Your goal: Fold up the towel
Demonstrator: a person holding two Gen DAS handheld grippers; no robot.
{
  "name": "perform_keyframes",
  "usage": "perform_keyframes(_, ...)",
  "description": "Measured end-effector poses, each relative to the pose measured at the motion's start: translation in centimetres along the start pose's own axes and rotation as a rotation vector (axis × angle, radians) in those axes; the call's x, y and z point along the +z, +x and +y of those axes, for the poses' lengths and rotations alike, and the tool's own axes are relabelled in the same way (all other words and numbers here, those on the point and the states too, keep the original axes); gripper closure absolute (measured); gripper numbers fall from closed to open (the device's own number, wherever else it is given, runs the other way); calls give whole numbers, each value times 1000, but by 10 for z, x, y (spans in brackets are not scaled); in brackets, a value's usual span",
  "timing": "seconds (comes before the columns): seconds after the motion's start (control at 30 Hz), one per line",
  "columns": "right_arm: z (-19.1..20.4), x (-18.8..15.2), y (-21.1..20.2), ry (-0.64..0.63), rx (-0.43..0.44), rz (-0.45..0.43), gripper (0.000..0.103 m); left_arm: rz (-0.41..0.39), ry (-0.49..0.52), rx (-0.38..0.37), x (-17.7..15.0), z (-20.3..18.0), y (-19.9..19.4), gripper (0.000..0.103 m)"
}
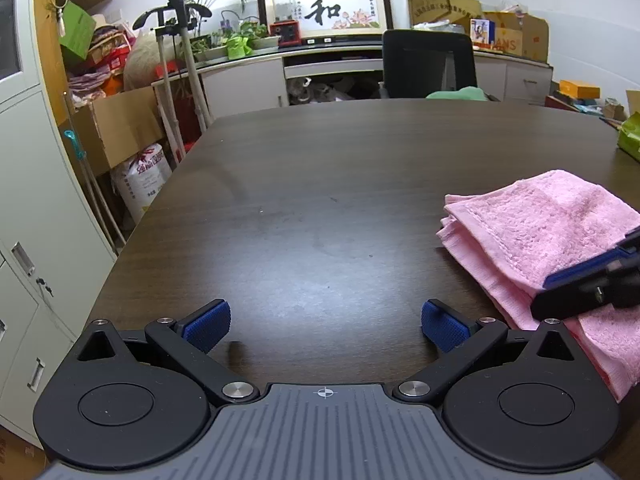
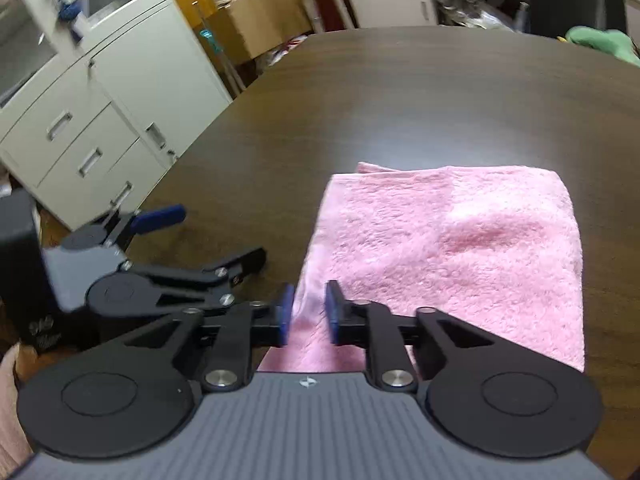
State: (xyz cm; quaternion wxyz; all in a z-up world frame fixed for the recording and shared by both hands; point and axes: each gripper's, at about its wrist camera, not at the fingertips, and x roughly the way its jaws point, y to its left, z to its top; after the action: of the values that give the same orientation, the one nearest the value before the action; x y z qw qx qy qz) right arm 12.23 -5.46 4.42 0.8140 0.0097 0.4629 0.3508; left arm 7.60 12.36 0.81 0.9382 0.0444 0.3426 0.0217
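Folded pink terry towel [image 2: 448, 256] lying flat on the dark wood-grain tabletop [image 1: 320, 200]. Right gripper [image 2: 307, 314] over its near edge, pads slightly parted, not pinching. Left gripper [image 1: 325, 325] spread wide, empty, beside the towel.

Fluffy pink terry-cloth towel [image 2: 448, 256] on a dark wood-grain table [image 1: 320, 184] with slight sheen.

A framed picture [image 1: 324, 8] on the back counter bears one large black brush character, 和 (small columns beside it are too fine to read). A cardboard box [image 1: 516, 38] at right shows the letters "ANS".
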Motion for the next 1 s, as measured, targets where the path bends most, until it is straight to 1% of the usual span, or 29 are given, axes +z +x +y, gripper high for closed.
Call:
perform_keyframes(0.03, 3, -1, -1, -15, -6, -1, 62, 1, -5, 4, 0, 0, 0, 0)
perform_keyframes(0.07, 8, -3, 0, -38, -20, -1, 58, 3, -14, 8, 1, 2, 0, 0)
perform_keyframes(0.1, 13, -5, 0, -62, -34, -1, 55, 4, -22, 10, 1, 3, -1, 0)
perform_keyframes(0.17, 24, -8, 2, -117, -87, -5, 55, 2, -41, 14, 2, 6, -3, 0)
perform_keyframes(0.2, 30, -10, 4, -150, -121, -8, 56, -1, -52, 17, 2, 9, -4, 0)
perform_keyframes(0.3, 46, -16, 11, -234, -228, -19, 67, -8, -84, 25, 4, 16, -6, 0)
perform_keyframes(0.4, 57, -20, 18, -295, -310, -20, 72, -15, -129, 36, 6, 27, -10, 0)
perform_keyframes(0.5, 66, -24, 24, -331, -362, -27, 73, -21, -159, 45, 8, 35, -13, 0)
perform_keyframes(0.53, 68, -25, 25, -338, -375, -32, 74, -21, -167, 44, 9, 37, -14, 0)
perform_keyframes(0.6, 70, -28, 26, -333, -383, -50, 77, -22, -183, 40, 9, 41, -15, 0)
perform_keyframes(0.63, 70, -29, 26, -327, -384, -58, 82, -22, -185, 39, 9, 42, -15, 0)
perform_keyframes(0.67, 69, -29, 25, -316, -385, -66, 84, -21, -186, 39, 9, 43, -15, 0)
perform_keyframes(0.73, 65, -30, 24, -285, -385, -87, 92, -20, -187, 39, 10, 44, -15, 0)
perform_keyframes(0.77, 62, -30, 22, -274, -381, -97, 93, -22, -185, 40, 10, 44, -16, 0)
perform_keyframes(0.83, 59, -29, 20, -267, -370, -99, 93, -24, -183, 39, 10, 44, -17, 0)
perform_keyframes(0.9, 61, -30, 22, -295, -368, -92, 92, -24, -179, 37, 9, 42, -17, 0)
perform_keyframes(1.0, 65, -31, 26, -323, -393, -85, 89, -23, -176, 34, 9, 40, -16, 0)
